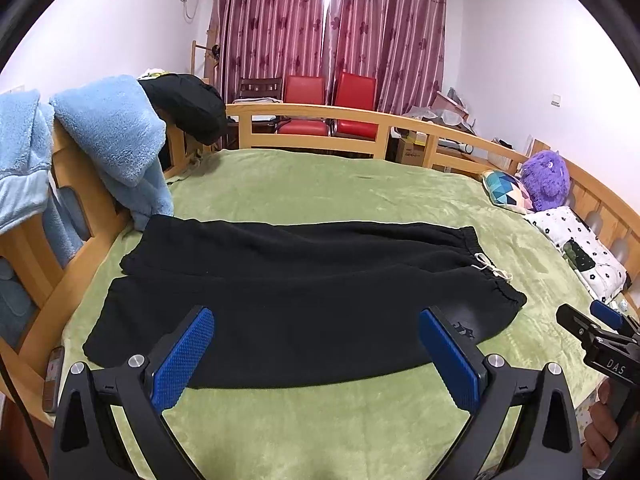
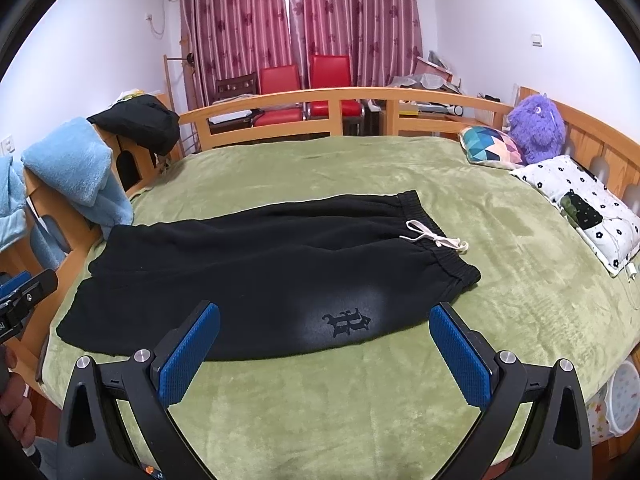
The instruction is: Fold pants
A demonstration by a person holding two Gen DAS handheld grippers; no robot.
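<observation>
Black pants (image 1: 304,292) lie flat and spread out on the green bed cover (image 1: 320,184), legs to the left, elastic waistband with a white drawstring (image 1: 490,268) to the right. They also show in the right wrist view (image 2: 256,268), with a black emblem (image 2: 346,322) near the front edge. My left gripper (image 1: 316,340) is open and empty, held above the pants' near edge. My right gripper (image 2: 324,336) is open and empty, just in front of the emblem. The right gripper also shows at the right edge of the left wrist view (image 1: 596,332).
A wooden bed rail (image 1: 320,114) runs around the bed. Light blue fleece (image 1: 116,140) and a dark garment (image 1: 188,106) hang over the left rail. A purple plush toy (image 1: 546,178), a patterned cushion (image 1: 506,192) and a flowered pillow (image 1: 580,248) lie at the right. Red chairs (image 1: 328,104) stand behind.
</observation>
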